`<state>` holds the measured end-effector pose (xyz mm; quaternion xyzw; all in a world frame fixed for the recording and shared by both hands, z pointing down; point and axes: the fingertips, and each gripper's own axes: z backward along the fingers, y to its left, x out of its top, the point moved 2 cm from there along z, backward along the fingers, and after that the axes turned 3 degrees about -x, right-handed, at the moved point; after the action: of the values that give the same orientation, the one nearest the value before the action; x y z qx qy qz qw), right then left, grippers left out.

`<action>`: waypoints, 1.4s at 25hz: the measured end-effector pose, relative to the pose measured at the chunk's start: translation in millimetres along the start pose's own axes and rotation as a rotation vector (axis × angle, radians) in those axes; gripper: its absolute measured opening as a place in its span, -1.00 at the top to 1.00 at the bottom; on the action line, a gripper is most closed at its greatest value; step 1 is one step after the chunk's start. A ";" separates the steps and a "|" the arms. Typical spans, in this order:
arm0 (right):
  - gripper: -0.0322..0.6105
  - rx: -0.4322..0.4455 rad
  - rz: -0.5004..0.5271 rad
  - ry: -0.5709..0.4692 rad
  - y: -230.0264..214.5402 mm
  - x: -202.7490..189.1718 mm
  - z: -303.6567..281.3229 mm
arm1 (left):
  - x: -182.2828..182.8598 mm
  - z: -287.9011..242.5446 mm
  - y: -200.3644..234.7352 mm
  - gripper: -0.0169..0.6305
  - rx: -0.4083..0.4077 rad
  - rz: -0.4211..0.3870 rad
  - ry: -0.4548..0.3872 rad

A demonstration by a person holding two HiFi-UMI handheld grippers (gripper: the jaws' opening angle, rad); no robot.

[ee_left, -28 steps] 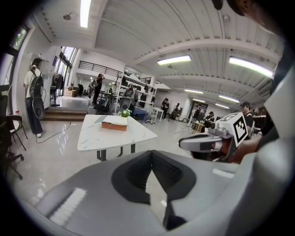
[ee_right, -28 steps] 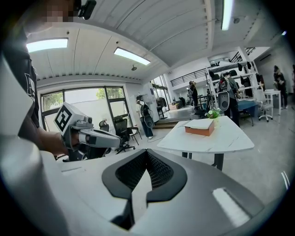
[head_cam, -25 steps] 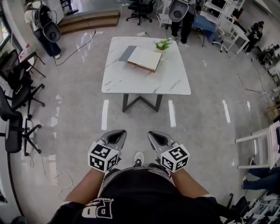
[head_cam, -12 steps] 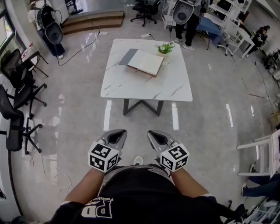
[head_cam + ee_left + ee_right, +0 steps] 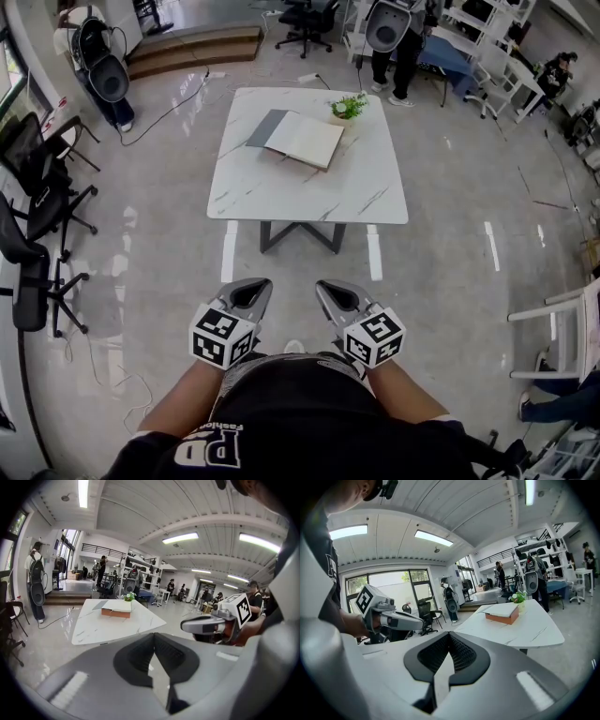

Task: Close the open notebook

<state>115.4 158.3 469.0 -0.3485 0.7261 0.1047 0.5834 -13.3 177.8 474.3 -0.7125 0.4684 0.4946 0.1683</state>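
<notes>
The open notebook [image 5: 305,138] lies on the far half of a white marble table [image 5: 309,192], its grey cover [image 5: 262,127] flat to the left and its pale pages facing up. It also shows far off in the left gripper view as the notebook [image 5: 117,608] and in the right gripper view as the notebook [image 5: 503,611]. Both grippers are held close to my body, well short of the table. My left gripper [image 5: 255,290] and right gripper [image 5: 331,290] are shut with nothing between the jaws. Each gripper view looks along closed jaws: left gripper [image 5: 154,636], right gripper [image 5: 449,635].
A small potted plant [image 5: 349,105] stands just behind the notebook. Black office chairs [image 5: 37,216] line the left side and a white chair [image 5: 562,319] stands at the right. Cables [image 5: 103,375] trail on the glossy floor. People stand beyond the table [image 5: 394,37].
The table has grown slightly larger and shifted a little in the head view as I step nearer. Both grippers keep the same pose, shut.
</notes>
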 end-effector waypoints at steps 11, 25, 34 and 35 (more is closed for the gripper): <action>0.90 0.004 -0.038 0.022 -13.1 -5.3 -7.5 | 5.7 -9.1 4.9 0.77 0.008 0.008 0.017; 0.90 -0.010 -0.032 0.054 -26.9 -9.0 -25.1 | 14.6 -39.6 22.5 0.77 -0.029 0.018 0.013; 0.90 -0.024 -0.034 0.063 -45.6 5.3 -59.3 | 25.3 -57.2 57.4 0.77 -0.034 0.032 0.024; 0.90 -0.026 -0.032 0.062 -48.2 7.7 -64.1 | 28.1 -60.0 62.3 0.77 -0.035 0.032 0.022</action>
<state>95.5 84.1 493.2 -0.3709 0.7366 0.0940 0.5576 -30.4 90.1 491.2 -0.7132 0.4727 0.4975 0.1426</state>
